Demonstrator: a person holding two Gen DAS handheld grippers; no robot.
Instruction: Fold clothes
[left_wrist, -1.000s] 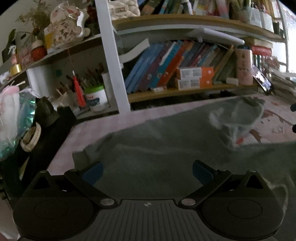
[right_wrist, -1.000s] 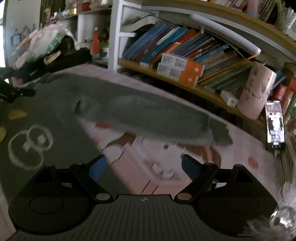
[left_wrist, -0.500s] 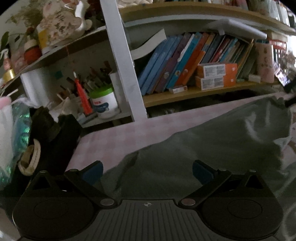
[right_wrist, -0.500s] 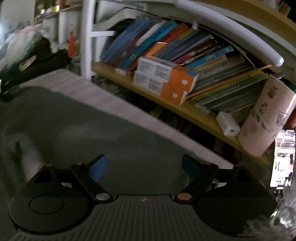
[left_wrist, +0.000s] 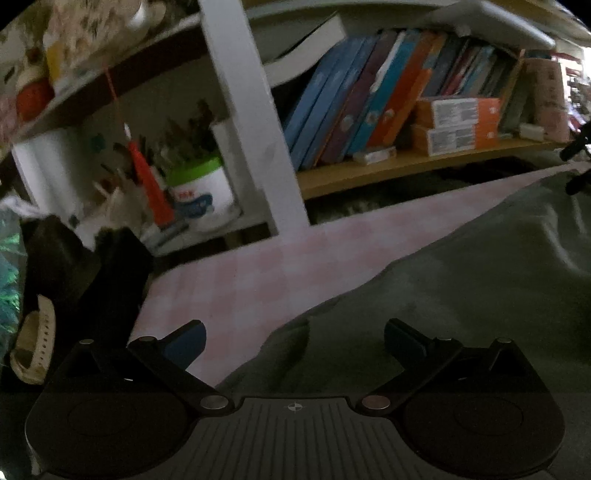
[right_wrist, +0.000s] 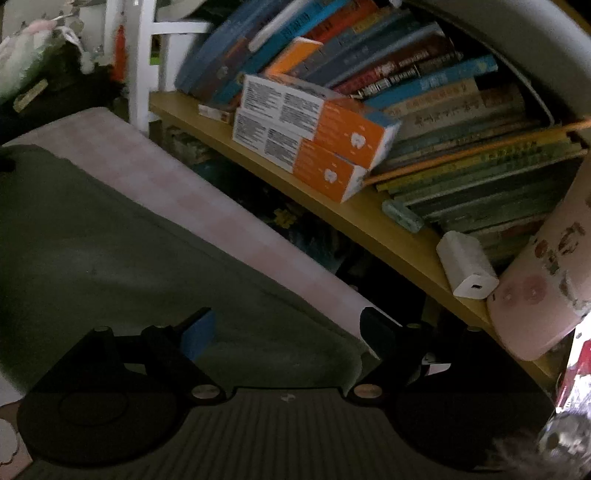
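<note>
Now, line by line:
Left gripper (left_wrist: 293, 341): jaws set wide apart, nothing pinched between them; one blue pad (left_wrist: 184, 341) sits over the pink cloth, the other finger over the garment.
Right gripper (right_wrist: 286, 330): jaws wide but closing slightly; the garment's corner lies below the gap and the pads do not press on it.
Garment (left_wrist: 461, 295): dark grey-green, spread flat on the table; in the left view its edge runs on a slant from between the fingers up to the right; in the right view (right_wrist: 110, 240) it fills the left side, its far edge running beside the table's rim.
Tablecloth (left_wrist: 258, 269): pale pink check, bare between garment and shelf.
Shelf (right_wrist: 369, 221): wooden board just behind the table, with leaning books (left_wrist: 362, 96), two stacked orange boxes (right_wrist: 314, 140), a white charger (right_wrist: 467, 267) and a pink printed tube (right_wrist: 543, 280) at the right end.
White post (left_wrist: 251, 122): upright, splitting the shelving.
Tub (left_wrist: 201, 197): white with a green lid, left of the post, a red pointed thing (left_wrist: 149, 177) just beside it.
Black bag (left_wrist: 92, 280): at the table's left end, with a cream strap (left_wrist: 35, 347) lying beside it.
</note>
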